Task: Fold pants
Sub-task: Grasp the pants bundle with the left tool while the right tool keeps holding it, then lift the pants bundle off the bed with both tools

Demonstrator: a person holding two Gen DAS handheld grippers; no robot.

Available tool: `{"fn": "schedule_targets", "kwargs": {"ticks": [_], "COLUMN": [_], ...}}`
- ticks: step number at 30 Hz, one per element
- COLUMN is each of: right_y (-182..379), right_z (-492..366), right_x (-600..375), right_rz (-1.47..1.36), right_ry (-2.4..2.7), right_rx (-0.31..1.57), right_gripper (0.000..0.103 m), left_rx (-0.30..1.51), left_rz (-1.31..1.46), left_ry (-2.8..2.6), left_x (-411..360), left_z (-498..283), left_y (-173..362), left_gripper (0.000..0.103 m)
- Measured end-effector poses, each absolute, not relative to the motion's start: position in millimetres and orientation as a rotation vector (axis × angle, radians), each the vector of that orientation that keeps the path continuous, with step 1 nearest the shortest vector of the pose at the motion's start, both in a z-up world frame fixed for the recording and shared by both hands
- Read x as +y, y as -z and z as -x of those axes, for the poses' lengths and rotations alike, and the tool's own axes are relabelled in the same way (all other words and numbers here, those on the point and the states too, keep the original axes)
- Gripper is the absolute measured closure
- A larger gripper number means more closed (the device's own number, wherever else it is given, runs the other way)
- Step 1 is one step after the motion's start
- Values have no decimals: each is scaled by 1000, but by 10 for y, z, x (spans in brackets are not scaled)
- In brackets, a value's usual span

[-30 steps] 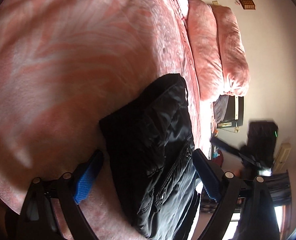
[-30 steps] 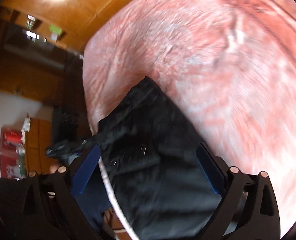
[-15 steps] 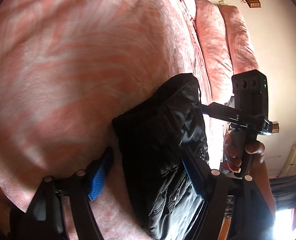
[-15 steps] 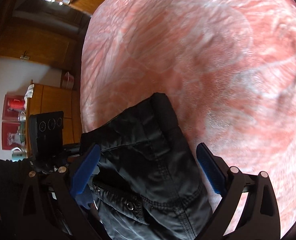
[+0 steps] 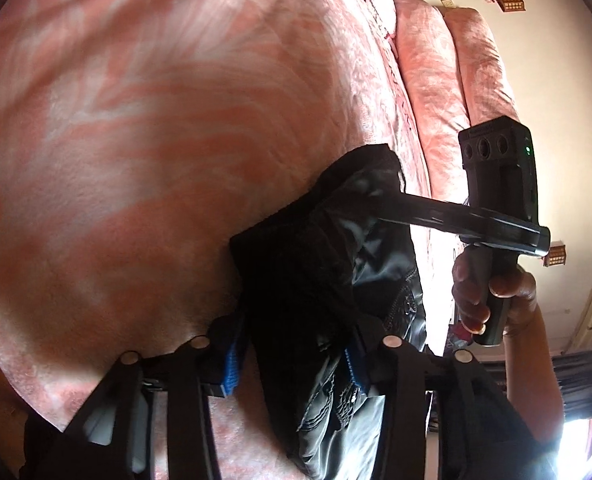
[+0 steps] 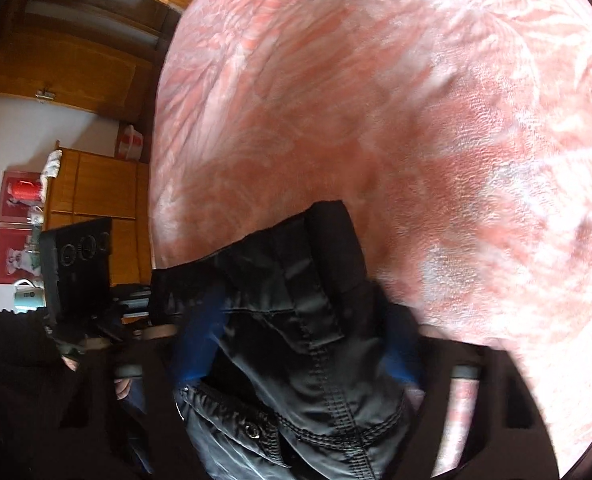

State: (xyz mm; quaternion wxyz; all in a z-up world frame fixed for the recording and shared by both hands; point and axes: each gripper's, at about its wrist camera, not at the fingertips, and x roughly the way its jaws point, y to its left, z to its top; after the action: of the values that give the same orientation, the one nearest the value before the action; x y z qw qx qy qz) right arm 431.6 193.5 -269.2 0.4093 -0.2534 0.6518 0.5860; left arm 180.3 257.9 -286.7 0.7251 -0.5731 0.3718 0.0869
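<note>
The black pants (image 5: pixel 328 280) lie folded in a thick bundle on the pink patterned bedspread (image 5: pixel 155 140). My left gripper (image 5: pixel 291 364) has its blue-padded fingers closed against both sides of the bundle's near end. In the right wrist view the pants (image 6: pixel 296 320) show a stitched seam and a snap button, and my right gripper (image 6: pixel 296 344) is closed on the bundle from the opposite side. The right gripper's body (image 5: pixel 496 200) and the hand holding it show in the left wrist view. The left gripper's body (image 6: pixel 75 264) shows in the right wrist view.
Two pink pillows (image 5: pixel 448 80) stand at the head of the bed against a cream wall. Wooden cabinets (image 6: pixel 95 188) and a wooden door (image 6: pixel 75 76) stand past the bed's far edge. The bed's edge runs close behind the pants.
Both grippers have closed in from wide open onto the folded pants. The right gripper has come in beside the bundle in the left wrist view.
</note>
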Motion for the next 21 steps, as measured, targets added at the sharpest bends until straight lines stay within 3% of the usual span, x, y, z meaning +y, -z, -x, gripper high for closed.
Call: {"fn": "schedule_targets", "kwargs": {"ticks": [1, 6, 21], "right_y": [2679, 2487, 1308], "right_z": [-4323, -4338, -4285], "right_x": [1932, 1840, 1326], "right_rz": [647, 658, 689], "right_ry": [-1464, -1459, -1401], "right_rx": [1634, 1598, 1373], "right_gripper": [55, 65, 71], "left_rx": [818, 804, 719], "left_rz": [1255, 1194, 886], "left_ry": [-192, -186, -128], "left_x": [2573, 2533, 2101], "left_z": [-1805, -1799, -1887], "left_y": [2843, 2681, 1622], "left_gripper": [64, 70, 73]}}
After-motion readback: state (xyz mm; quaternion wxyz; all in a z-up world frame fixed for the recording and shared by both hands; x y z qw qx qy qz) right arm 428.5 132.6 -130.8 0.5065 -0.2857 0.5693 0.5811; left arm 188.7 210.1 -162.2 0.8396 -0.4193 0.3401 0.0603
